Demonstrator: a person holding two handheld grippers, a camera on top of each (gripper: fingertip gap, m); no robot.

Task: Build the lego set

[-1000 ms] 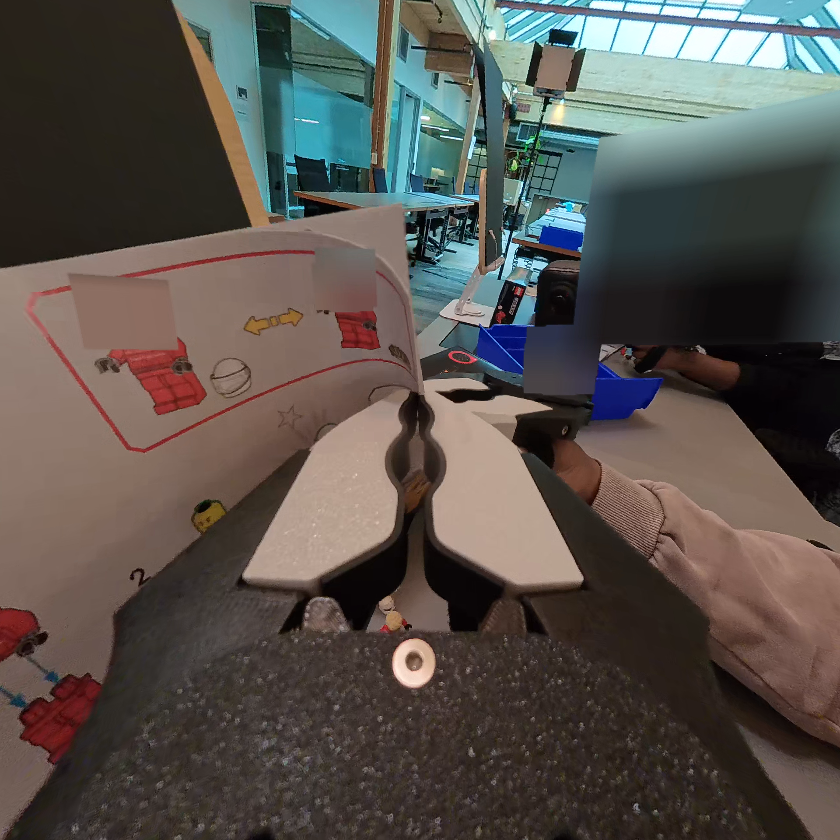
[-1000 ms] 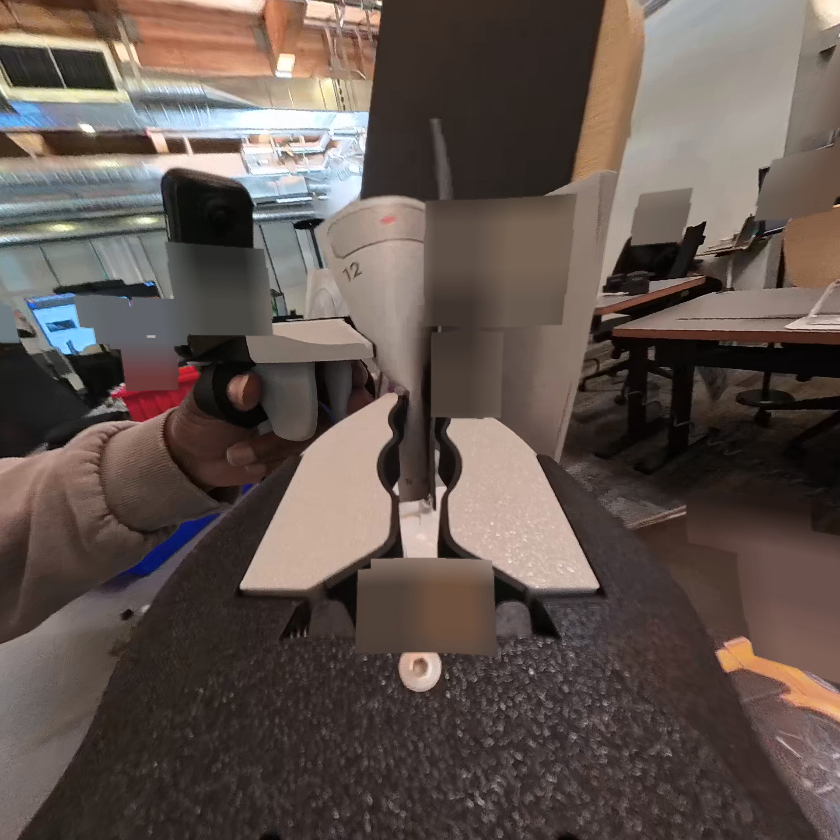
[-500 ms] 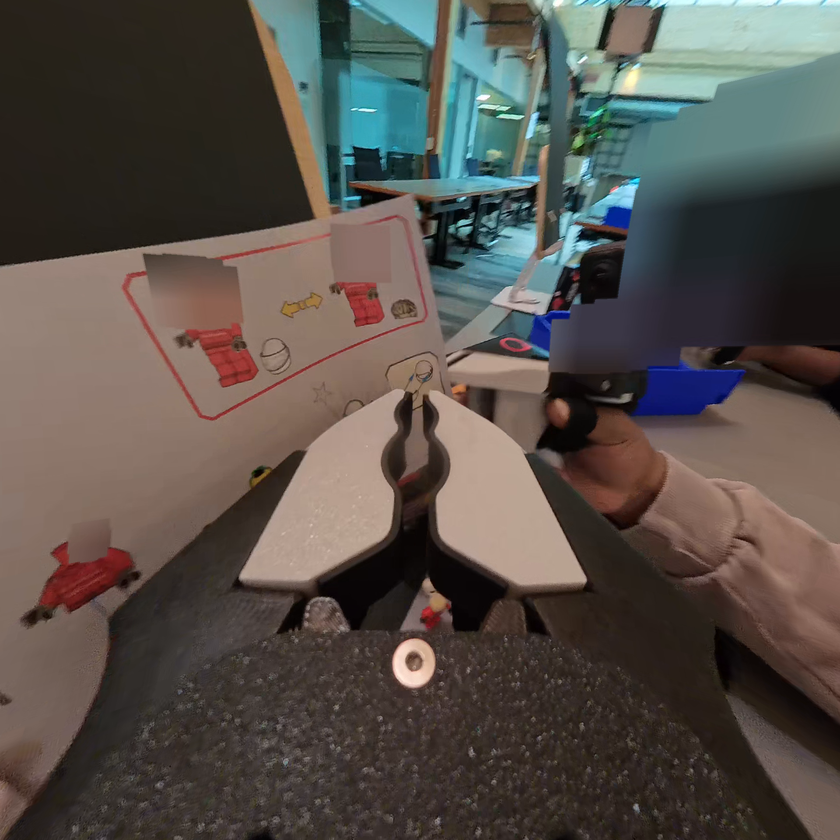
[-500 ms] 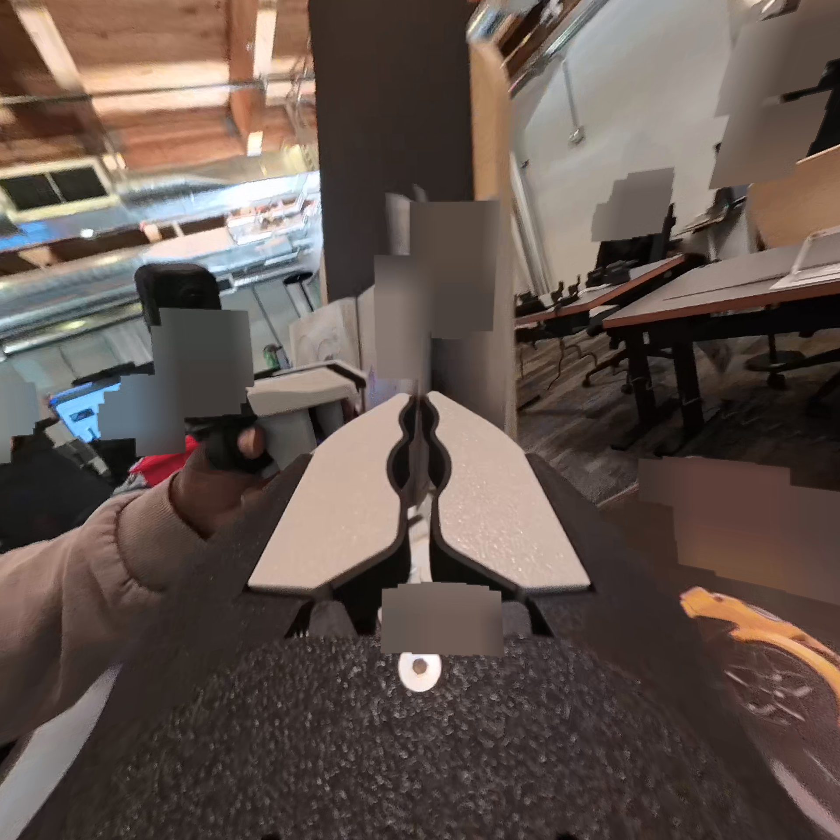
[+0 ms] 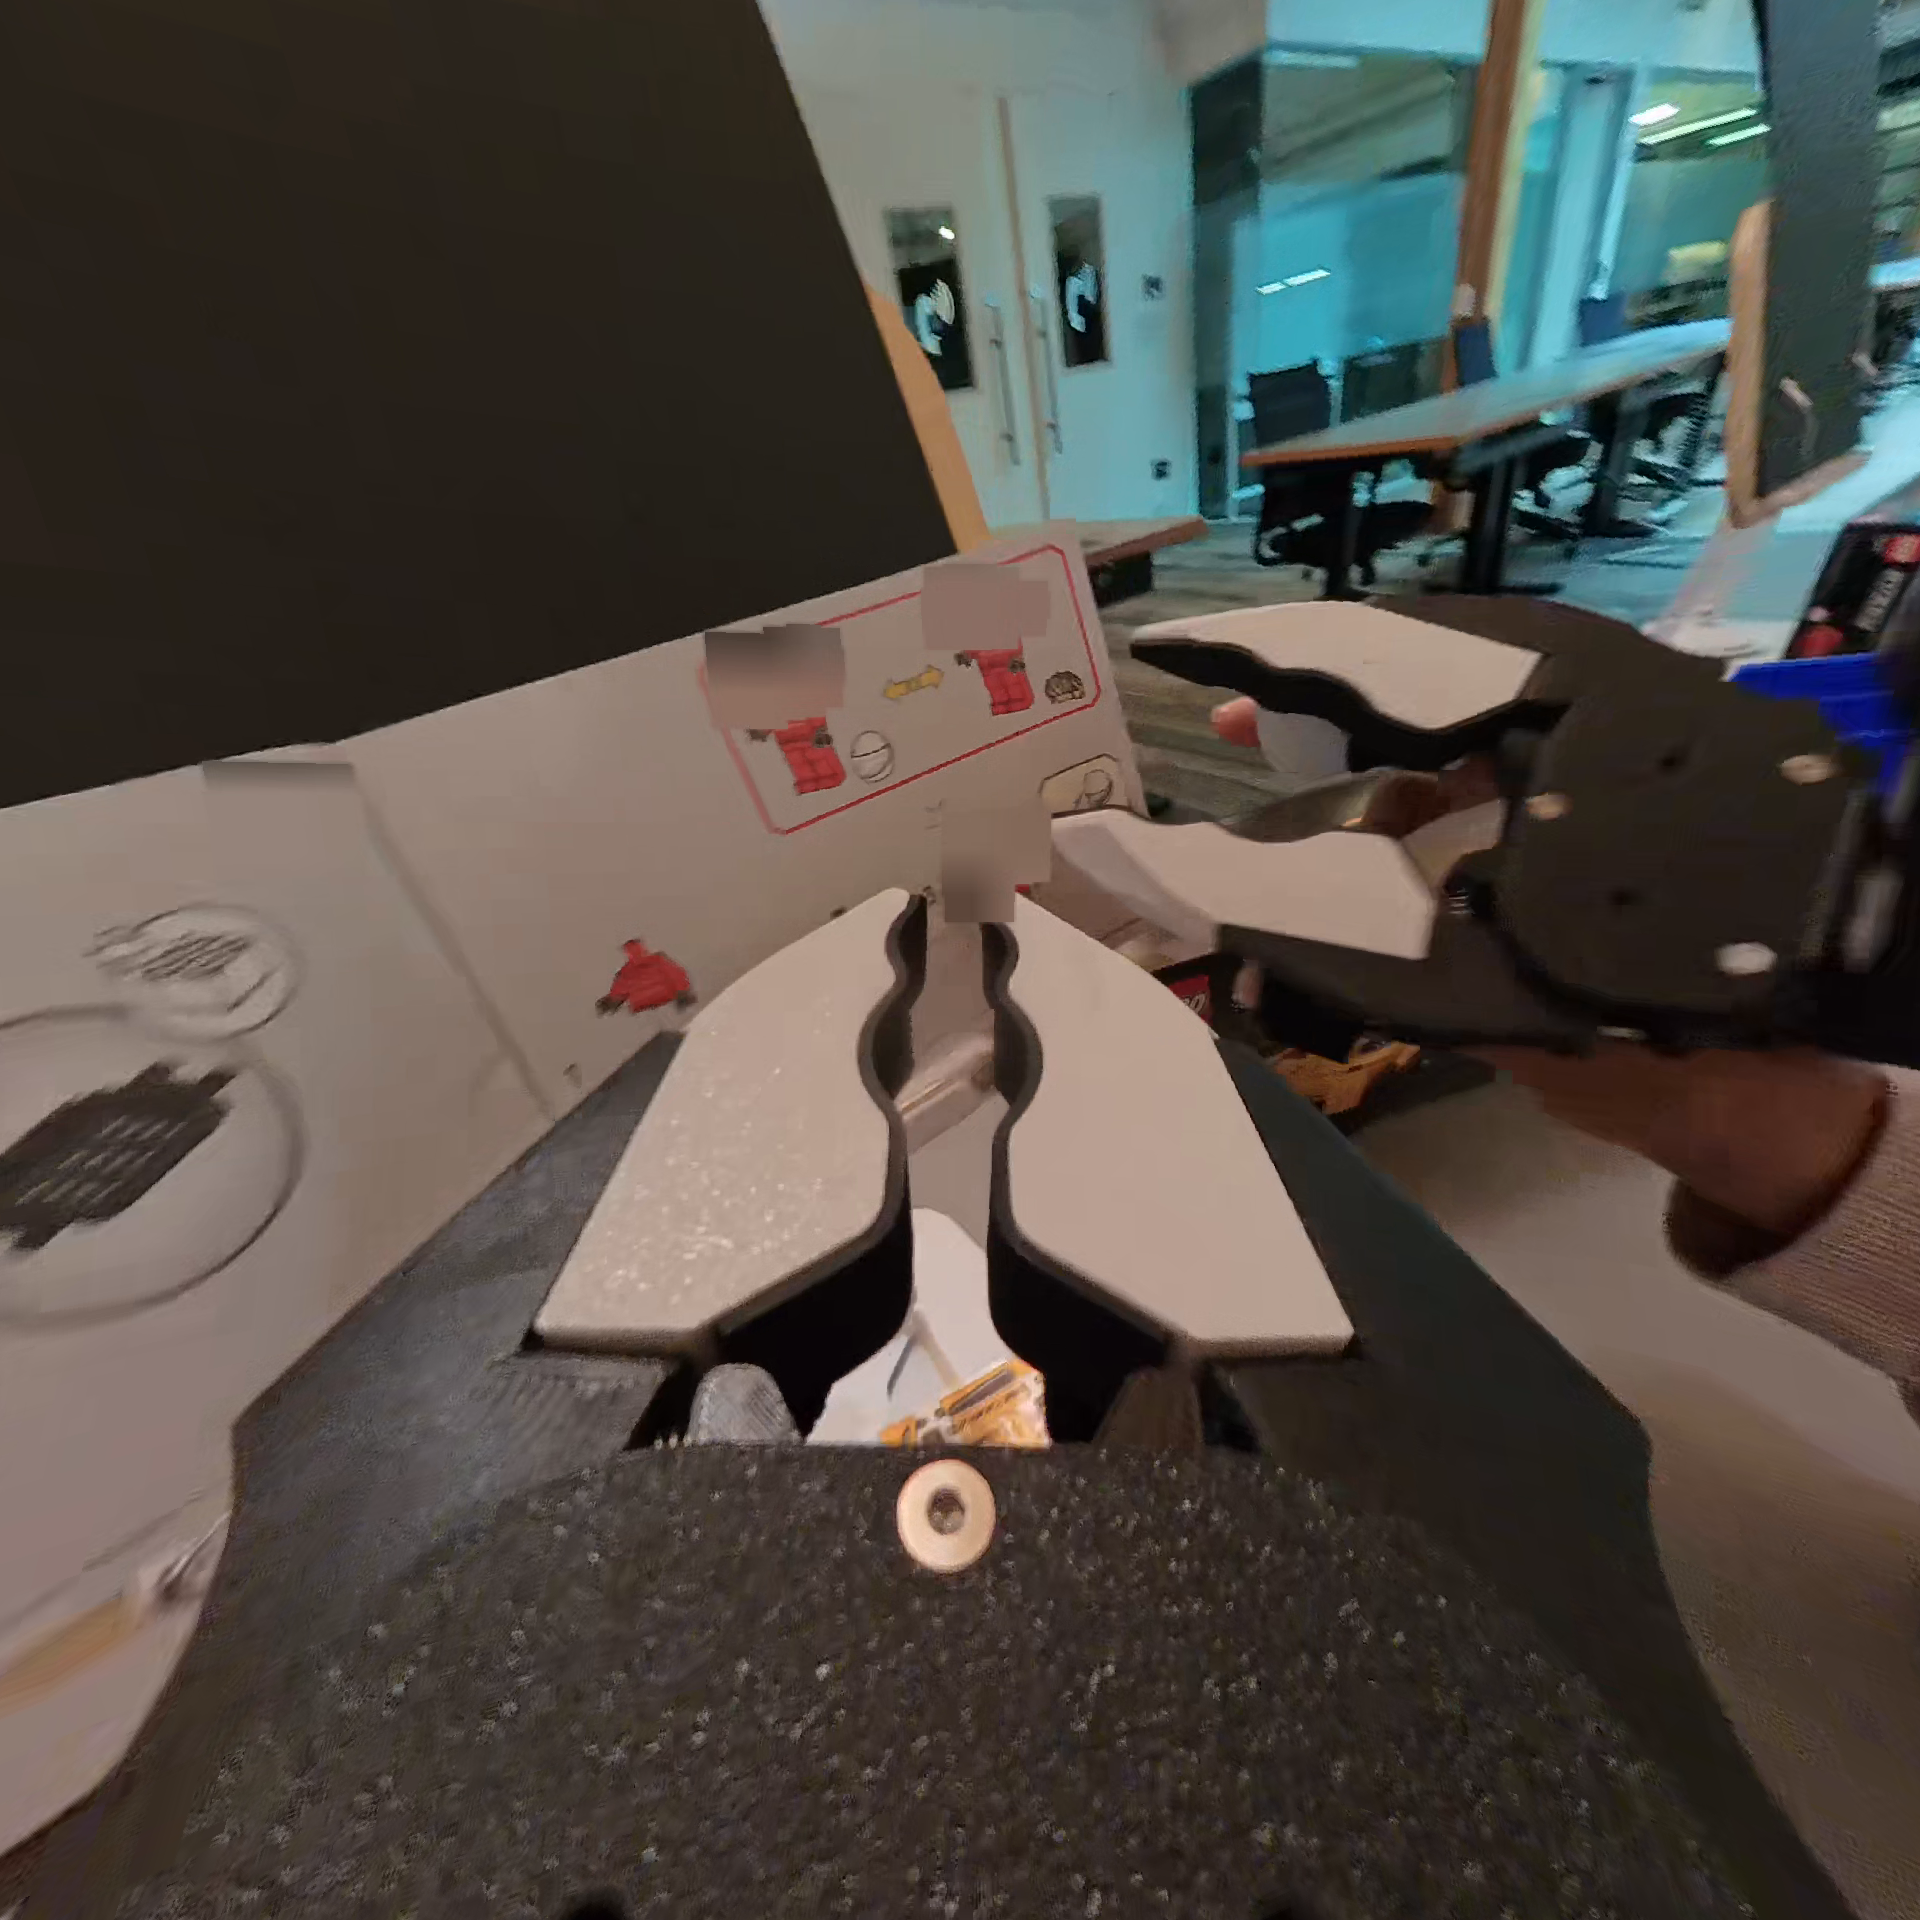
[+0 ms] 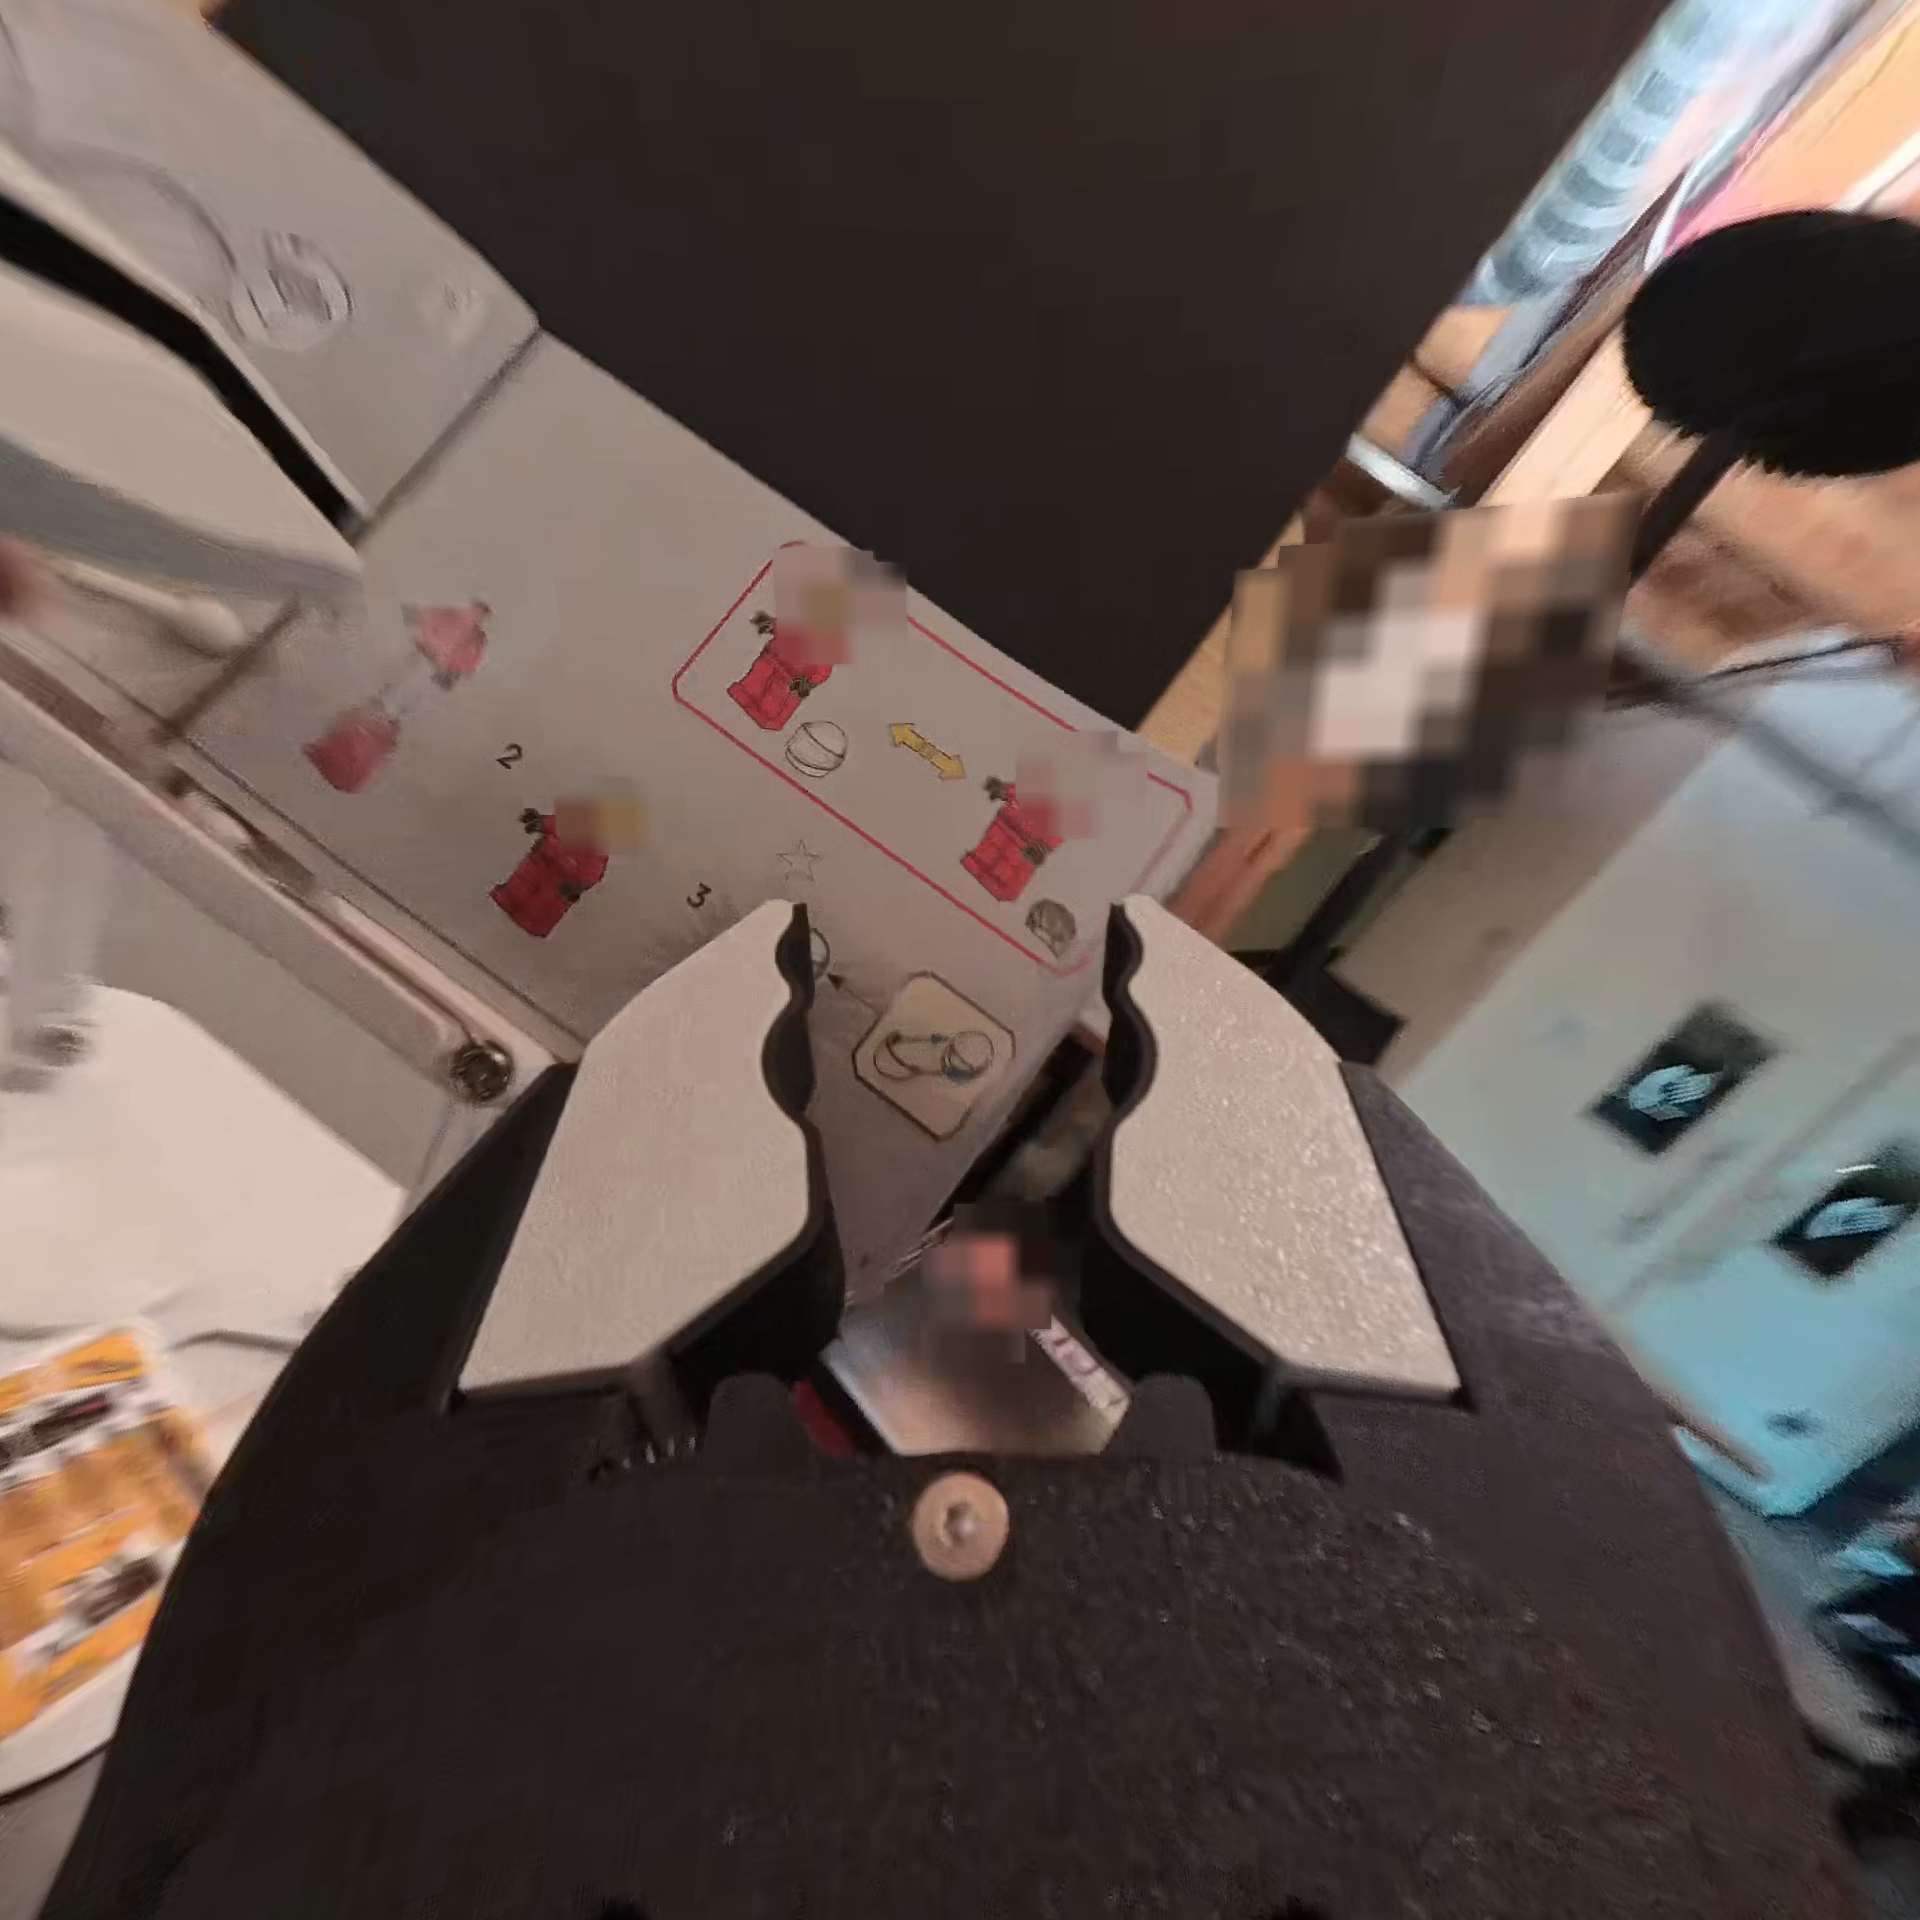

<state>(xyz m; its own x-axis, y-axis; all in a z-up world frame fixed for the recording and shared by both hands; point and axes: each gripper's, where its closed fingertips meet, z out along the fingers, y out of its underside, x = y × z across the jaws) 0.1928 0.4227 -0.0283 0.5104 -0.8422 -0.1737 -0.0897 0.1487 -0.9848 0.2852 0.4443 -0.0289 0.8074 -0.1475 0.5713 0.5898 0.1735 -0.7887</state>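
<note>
Fingers point(image 5: 790, 1122) of the left gripper point(image 5: 951, 920) are pressed almost together in the left wrist view, and a thin edge of the instruction sheet point(image 5: 520, 883) runs through the narrow gap between them, so they grip the sheet. From the fingers the sheet goes to the left and stands nearly upright, with red printed figures on it and a black board point(image 5: 416, 364) behind it. Its upper right corner rises just above the fingertips. Low in the gap, close to the gripper body, a small yellow piece point(image 5: 977, 1403) shows; what it is I cannot tell.

At the right side the right gripper point(image 5: 1101, 743) is turned on its side, held by a hand point(image 5: 1714, 1143) in a light sleeve. Its two fingers are well apart, one above the other, and their tips are just beside the right edge of the sheet without closing on it. Under this gripper a yellow lego part point(image 5: 1340, 1070) lies on the grey desk point(image 5: 1507, 1247).

In the right wrist view the fingers point(image 6: 665, 1174) of the right gripper point(image 6: 956, 914) are spread wide and grip nothing. The instruction sheet point(image 6: 644, 644) is tilted, and its lower corner sits in the space between the two fingers, touching neither as far as I can see. The picture is blurred at the left. A yellow printed leaflet point(image 6: 73, 1507) lies on the white desk point(image 6: 208, 1195), low at the left.
</note>
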